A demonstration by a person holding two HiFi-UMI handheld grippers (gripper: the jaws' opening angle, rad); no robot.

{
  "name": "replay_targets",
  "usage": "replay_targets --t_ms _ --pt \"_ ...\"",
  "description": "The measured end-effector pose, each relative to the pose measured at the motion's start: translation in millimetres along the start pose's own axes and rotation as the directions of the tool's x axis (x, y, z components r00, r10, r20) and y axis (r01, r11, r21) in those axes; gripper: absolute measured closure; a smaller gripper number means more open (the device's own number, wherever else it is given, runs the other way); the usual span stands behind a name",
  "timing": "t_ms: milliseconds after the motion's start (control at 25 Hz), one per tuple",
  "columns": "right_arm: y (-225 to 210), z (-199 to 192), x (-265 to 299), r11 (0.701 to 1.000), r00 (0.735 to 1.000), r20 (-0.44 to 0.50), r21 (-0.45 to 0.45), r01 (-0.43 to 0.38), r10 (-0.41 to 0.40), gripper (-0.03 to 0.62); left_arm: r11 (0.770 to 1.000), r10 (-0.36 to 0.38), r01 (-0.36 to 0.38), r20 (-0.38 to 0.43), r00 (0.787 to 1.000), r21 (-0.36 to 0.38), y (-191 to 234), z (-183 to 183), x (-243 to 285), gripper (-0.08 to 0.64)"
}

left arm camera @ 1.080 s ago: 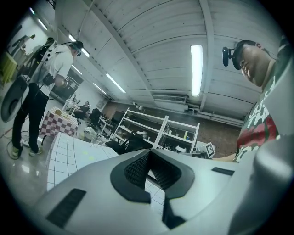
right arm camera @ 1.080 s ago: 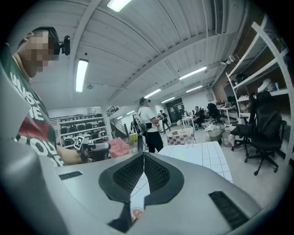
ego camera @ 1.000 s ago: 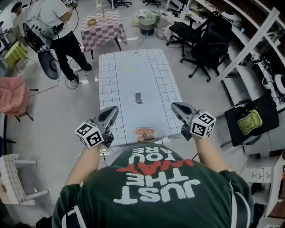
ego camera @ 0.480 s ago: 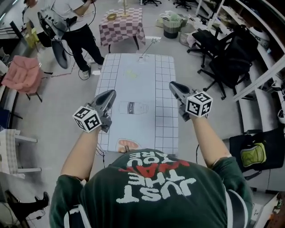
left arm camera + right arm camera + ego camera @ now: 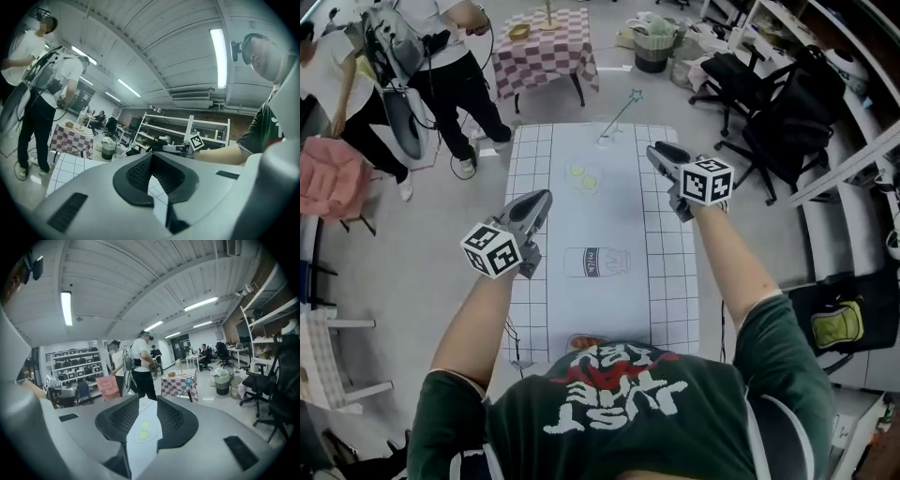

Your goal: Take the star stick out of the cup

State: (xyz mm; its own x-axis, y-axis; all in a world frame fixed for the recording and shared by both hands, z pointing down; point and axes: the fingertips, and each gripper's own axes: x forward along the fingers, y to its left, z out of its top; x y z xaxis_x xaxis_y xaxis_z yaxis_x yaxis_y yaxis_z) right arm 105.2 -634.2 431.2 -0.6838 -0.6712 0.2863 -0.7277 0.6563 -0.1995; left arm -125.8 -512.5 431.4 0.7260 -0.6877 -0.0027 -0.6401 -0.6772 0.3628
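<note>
The right gripper (image 5: 148, 405) has just been opening, its fingers (image 5: 172, 419) apart with nothing between, over the gridded table (image 5: 146, 454).

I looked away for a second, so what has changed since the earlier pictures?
The left gripper and right gripper moved forward over the table toward the cup. The right one's jaws, shut before, have just been opening, nothing between them. The left stays shut and empty; the star stick is still in the cup.

Checkered table (image 5: 546, 49), black office chairs (image 5: 789, 111)
</note>
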Motion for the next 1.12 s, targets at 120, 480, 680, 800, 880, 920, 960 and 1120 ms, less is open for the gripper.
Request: replay_targets --t_ms 120,480,680,800,880,920,960,1120 --pt "-24 -12 52 1.0 0.999 -0.039 -0.016 0.016 -0.017 0.457 1.0 -0.017 0.017 -0.01 1.0 -0.021 36 -18 22 0.552" --pt "-105 -39 168 0.999 0.997 -0.062 -0.003 0.038 -0.038 0.453 0.997 -0.058 0.056 -0.032 0.998 -0.062 94 -82 93 0.552" --pt "-134 -57 200 0.998 0.997 -0.06 0.042 0.045 -0.043 0.451 0.994 -0.093 0.09 -0.05 0.994 -0.057 102 -105 119 0.552" --pt "-143 -63 211 0.997 0.999 -0.045 0.07 0.026 -0.023 0.451 0.992 -0.107 0.103 -0.048 0.993 -0.071 105 -114 128 0.552" --pt "-145 -64 217 0.997 0.999 -0.033 0.082 0.015 -0.012 0.451 0.991 -0.115 0.112 -0.05 0.992 -0.072 107 -119 132 0.552" --pt "-145 -64 219 0.996 1.0 -0.026 0.088 0.009 -0.006 0.451 0.991 -0.118 0.114 -0.051 0.992 -0.072 108 -121 133 0.552" --pt "-145 -64 222 0.996 1.0 -0.019 0.092 0.003 -0.001 0.451 0.991 -0.118 0.114 -0.05 0.992 -0.074 109 -122 134 0.552" --pt "-144 -68 232 0.996 1.0 -0.015 0.093 -0.012 0.013 0.451 0.988 -0.115 0.11 -0.039 0.993 -0.107 111 -129 135 0.552"
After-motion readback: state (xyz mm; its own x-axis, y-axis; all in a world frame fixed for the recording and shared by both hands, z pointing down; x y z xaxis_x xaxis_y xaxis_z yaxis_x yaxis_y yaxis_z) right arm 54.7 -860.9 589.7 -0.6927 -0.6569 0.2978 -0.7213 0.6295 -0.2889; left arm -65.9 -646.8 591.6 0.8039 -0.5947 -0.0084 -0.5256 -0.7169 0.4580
